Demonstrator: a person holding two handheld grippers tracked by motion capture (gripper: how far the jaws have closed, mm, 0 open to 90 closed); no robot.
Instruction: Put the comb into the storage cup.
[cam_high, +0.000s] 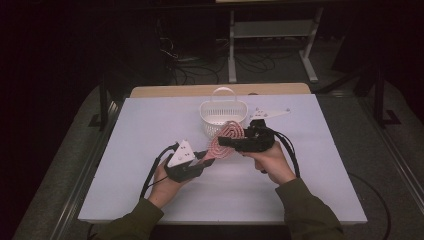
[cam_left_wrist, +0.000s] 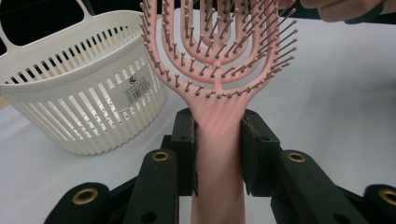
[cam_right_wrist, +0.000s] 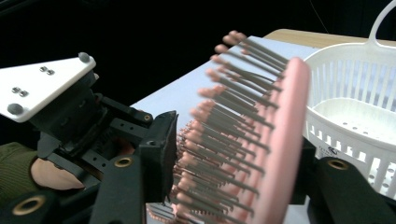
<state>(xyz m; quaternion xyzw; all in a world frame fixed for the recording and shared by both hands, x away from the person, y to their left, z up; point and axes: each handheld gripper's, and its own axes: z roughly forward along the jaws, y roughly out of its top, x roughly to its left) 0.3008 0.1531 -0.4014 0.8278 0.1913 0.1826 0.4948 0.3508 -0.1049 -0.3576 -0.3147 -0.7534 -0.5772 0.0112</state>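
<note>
Now pink hairbrush (cam_left_wrist: 218, 88) handle clamped between left fingers (cam_left_wrist: 187, 144), head between right fingers (cam_right_wrist: 156, 154)

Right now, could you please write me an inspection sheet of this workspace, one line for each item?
Surface: white table, flat, with a wooden edge at the far side.
Job's things: pink hairbrush held above the table between both grippers; white slotted basket with handle stands upright behind it and looks empty.
Clutter: nothing seen.
Grippers: left gripper shut on the brush handle; right gripper has its jaws on either side of the brush head, one pad against the bristle tips, the other behind the back.
Cables: a black cable trails from the left gripper, another from the right one; more lie on the floor beyond.
Surroundings: dark room; white shelf frame behind the table.
</note>
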